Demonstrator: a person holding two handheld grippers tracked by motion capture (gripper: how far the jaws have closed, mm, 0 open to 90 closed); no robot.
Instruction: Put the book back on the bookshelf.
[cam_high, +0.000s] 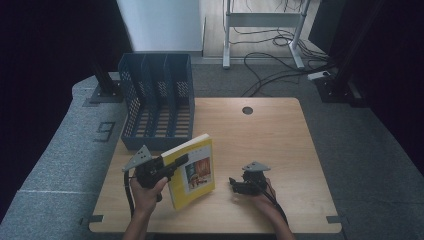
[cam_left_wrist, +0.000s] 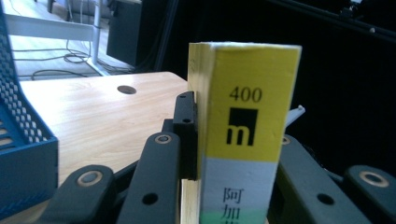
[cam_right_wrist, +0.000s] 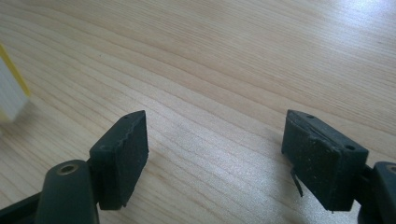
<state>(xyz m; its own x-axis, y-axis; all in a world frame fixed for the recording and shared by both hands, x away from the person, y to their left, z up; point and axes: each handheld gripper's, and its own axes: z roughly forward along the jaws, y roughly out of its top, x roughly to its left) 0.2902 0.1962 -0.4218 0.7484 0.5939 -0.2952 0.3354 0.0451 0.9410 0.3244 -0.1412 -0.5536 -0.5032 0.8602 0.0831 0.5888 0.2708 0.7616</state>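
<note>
Clamping the yellow book (cam_high: 192, 170) by its spine, the left gripper (cam_high: 177, 162) held it tilted up off the table (cam_high: 270, 135) near the front edge; the right gripper (cam_high: 235, 184) rested just beside it w/ jaws spread wide, nothing betw. them, over bare wood; farther back, a blue file rack (cam_high: 157, 100) stood at the table's left rear, directly behind the book; cable hole (cam_high: 247, 110) beyond; cables (cam_high: 275, 65) on floor.
</note>
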